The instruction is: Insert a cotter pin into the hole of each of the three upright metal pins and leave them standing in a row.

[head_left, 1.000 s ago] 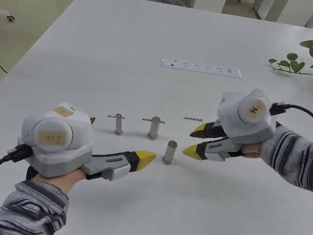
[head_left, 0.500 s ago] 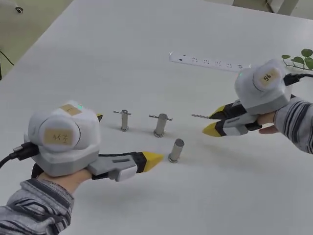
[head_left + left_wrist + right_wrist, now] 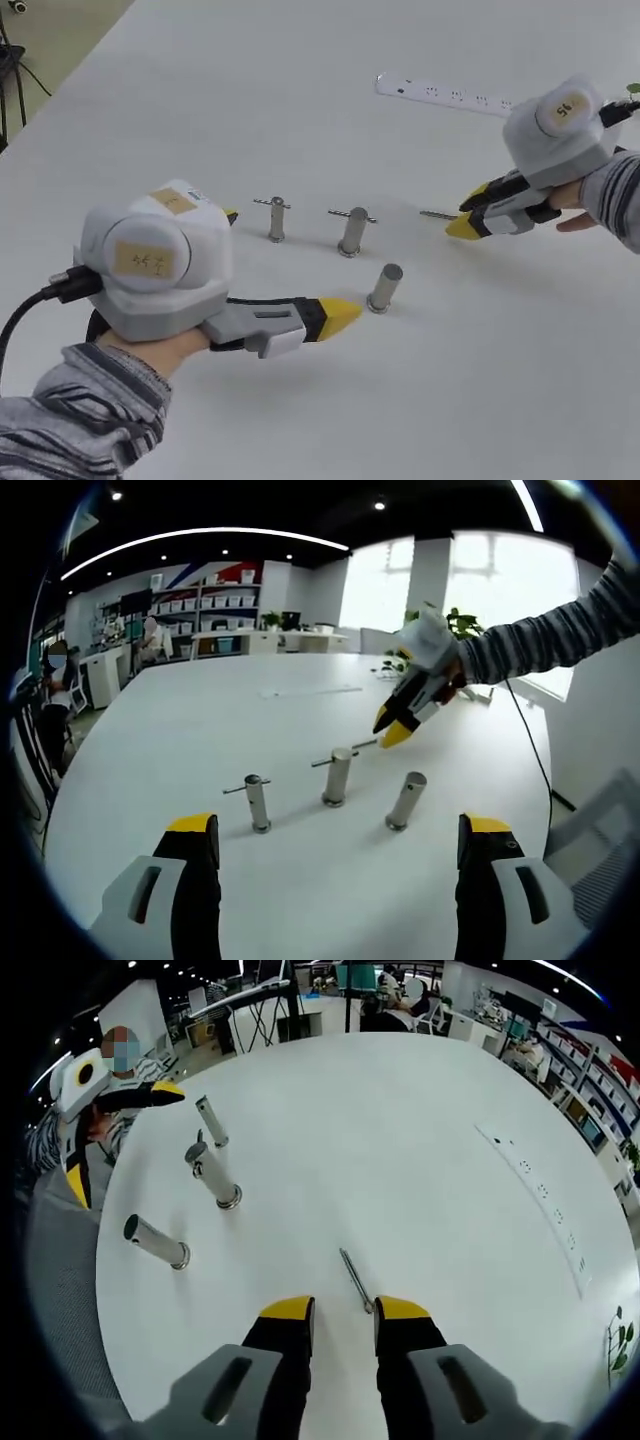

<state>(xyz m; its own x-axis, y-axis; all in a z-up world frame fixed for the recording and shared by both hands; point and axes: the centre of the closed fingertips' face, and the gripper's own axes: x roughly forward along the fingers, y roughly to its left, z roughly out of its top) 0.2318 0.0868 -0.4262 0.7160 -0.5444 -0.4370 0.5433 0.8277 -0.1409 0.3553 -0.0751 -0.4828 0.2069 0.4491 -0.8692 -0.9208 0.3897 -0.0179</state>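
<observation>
So the loose cotter pin (image 3: 355, 1278) is lying flat on the desk (image 3: 300, 100). Its near end sits right at the tips of the right hand-held gripper (image 3: 345, 1309), jaws a narrow gap apart, not clamped on it. Left metal pin (image 3: 277, 218) and middle metal pin (image 3: 351, 232) stand upright with cotters through them. The third metal pin (image 3: 384, 287) stands nearer, plain-topped. The left hand-held gripper (image 3: 337, 827) is spread wide, facing all three.

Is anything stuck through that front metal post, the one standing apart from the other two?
Nothing crosses the front post; its hole is too small to make out. The left post and the middle post behind it each carry a thin cross pin.
</observation>
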